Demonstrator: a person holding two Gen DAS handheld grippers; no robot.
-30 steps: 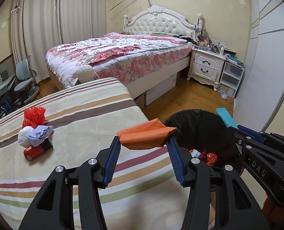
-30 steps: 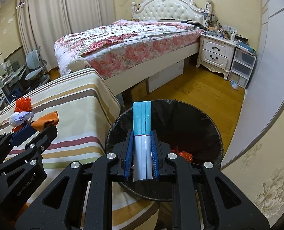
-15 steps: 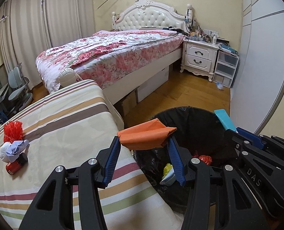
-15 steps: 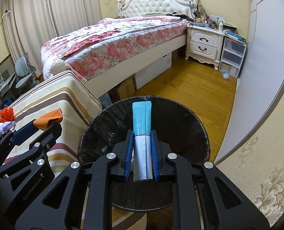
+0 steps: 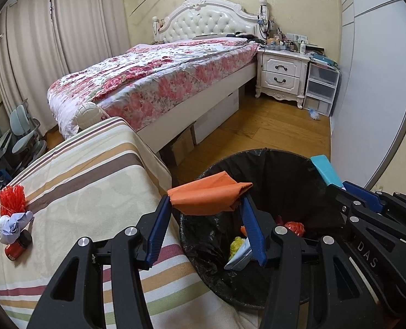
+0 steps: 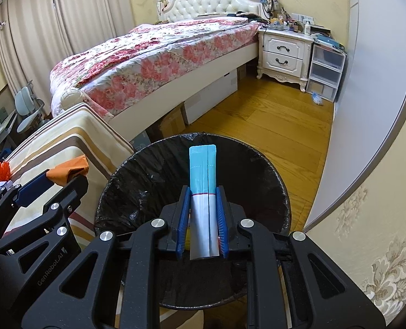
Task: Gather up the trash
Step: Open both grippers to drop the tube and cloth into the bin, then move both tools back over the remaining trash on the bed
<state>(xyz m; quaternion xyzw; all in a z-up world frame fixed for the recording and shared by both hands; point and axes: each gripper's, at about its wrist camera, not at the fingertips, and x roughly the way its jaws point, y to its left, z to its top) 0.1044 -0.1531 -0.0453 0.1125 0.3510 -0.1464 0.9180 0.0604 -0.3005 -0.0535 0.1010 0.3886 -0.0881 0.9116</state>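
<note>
the left gripper holds a folded orange cloth by its two ends, just over the near rim of the black trash bin. its jaws have just opened a little, but the pads are touching the cloth, so it has not dropped. the cloth looks soft and light. it sags a bit, so holding both ends keeps it from slipping out.

the right gripper is squeezed tight on a flat blue and white packet, right above the middle of the bin. the packet looks thin, light and a bit stiff. it is held near its bottom end, and its top sticks out over the bin.

some trash already lies in the bin. more waits on the striped tabletop: a red frilly thing, a crumpled white paper and a small red can. behind is a bed with a flowery cover, a wood floor and a white nightstand.
</note>
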